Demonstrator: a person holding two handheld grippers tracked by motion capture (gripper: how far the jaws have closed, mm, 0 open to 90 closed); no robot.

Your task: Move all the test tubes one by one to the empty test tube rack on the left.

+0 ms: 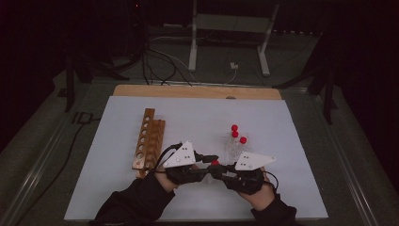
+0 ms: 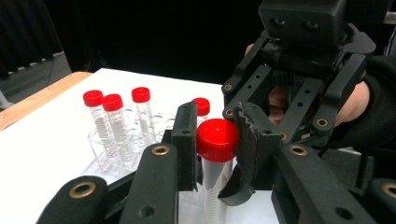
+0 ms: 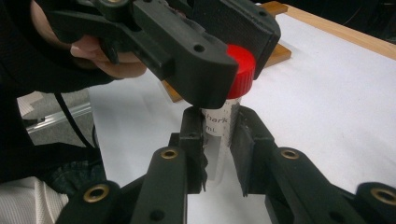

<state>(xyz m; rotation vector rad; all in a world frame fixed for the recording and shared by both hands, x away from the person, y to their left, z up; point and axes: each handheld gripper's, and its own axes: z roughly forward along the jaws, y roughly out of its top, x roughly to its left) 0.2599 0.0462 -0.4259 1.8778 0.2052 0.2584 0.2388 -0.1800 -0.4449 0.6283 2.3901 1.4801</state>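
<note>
A clear tube (image 3: 223, 122) with a red cap (image 2: 217, 140) is held upright between both grippers, low over the white mat (image 1: 197, 117). My left gripper (image 2: 217, 136) is shut on the cap, one jaw pad on each side of it. My right gripper (image 3: 218, 136) is shut on the tube's printed body just below the cap. In the high view the two grippers meet near the mat's front middle, left gripper (image 1: 211, 161) and right gripper (image 1: 220, 169), with the red cap (image 1: 215, 163) between them.
A clear rack (image 2: 109, 156) with several red-capped tubes (image 1: 235, 134) stands just beyond the grippers. A wooden tube rack (image 1: 148, 141) with a row of holes lies to the left. The bare wooden table edge (image 1: 197, 92) runs along the far side of the mat.
</note>
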